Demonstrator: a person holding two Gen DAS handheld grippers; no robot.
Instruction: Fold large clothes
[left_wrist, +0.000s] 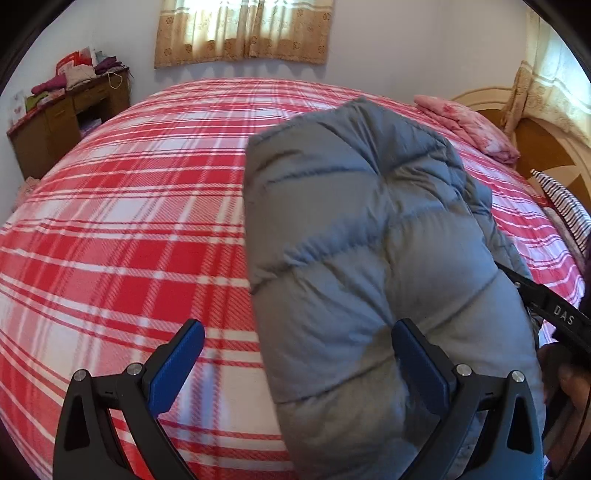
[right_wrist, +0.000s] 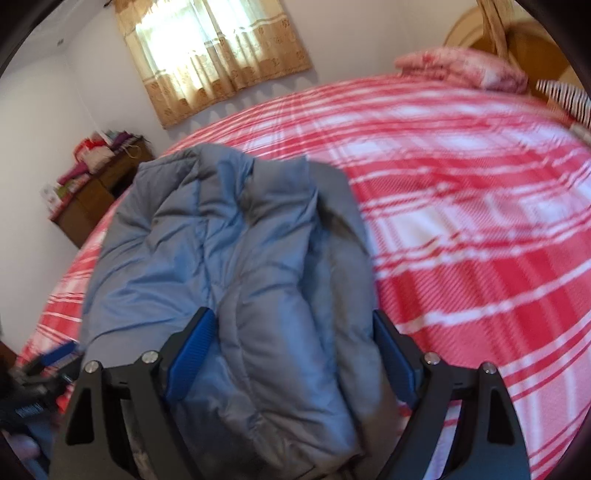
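A grey-blue puffer jacket (left_wrist: 369, 240) lies folded into a thick bundle on the red-and-white plaid bed (left_wrist: 129, 221). My left gripper (left_wrist: 298, 326) stands open at the bundle's left edge; its right finger (left_wrist: 417, 354) rests against the padding and its left finger is over bare sheet. In the right wrist view the jacket (right_wrist: 240, 240) fills the space between the wide-set jaws of my right gripper (right_wrist: 293, 317); the pads do not pinch it. The right tool's black body (left_wrist: 554, 314) shows at the jacket's right side.
A folded pink blanket (left_wrist: 465, 122) and a striped cloth (left_wrist: 565, 199) lie by the wooden headboard (left_wrist: 546, 147). A brown cabinet (left_wrist: 62, 125) piled with clothes stands against the far wall, left of a curtained window (left_wrist: 243, 29). A hand (left_wrist: 569, 380) holds the right tool.
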